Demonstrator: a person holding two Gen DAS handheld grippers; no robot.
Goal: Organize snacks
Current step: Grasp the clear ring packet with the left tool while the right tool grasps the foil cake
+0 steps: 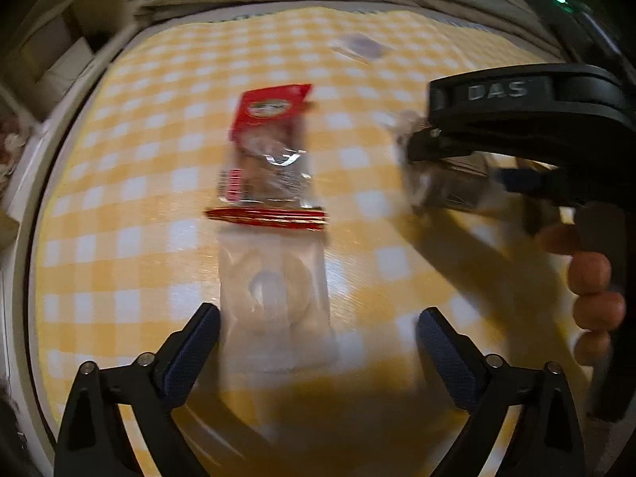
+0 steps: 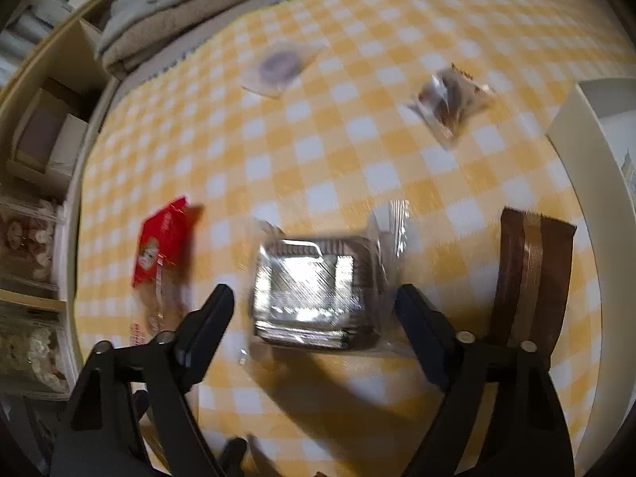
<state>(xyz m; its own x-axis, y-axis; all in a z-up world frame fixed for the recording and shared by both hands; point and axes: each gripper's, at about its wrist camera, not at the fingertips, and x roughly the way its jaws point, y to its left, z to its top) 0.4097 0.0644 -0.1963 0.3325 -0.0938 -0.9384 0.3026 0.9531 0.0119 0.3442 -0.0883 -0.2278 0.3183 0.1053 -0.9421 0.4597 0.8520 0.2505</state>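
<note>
Blurred clear donut packet [image 1: 274, 298] between left hand-held gripper [image 1: 318, 328] fingers.

Left gripper [image 1: 318, 330] jaws wide apart, low, aimed 12 o'clock. Right gripper [image 2: 314, 306] jaws spread too; hand [image 1: 588, 278] wrapped on its handle at 3 o'clock.

Yellow-white checked tablecloth [image 1: 119, 183] (red packet [image 1: 270, 119])
</note>
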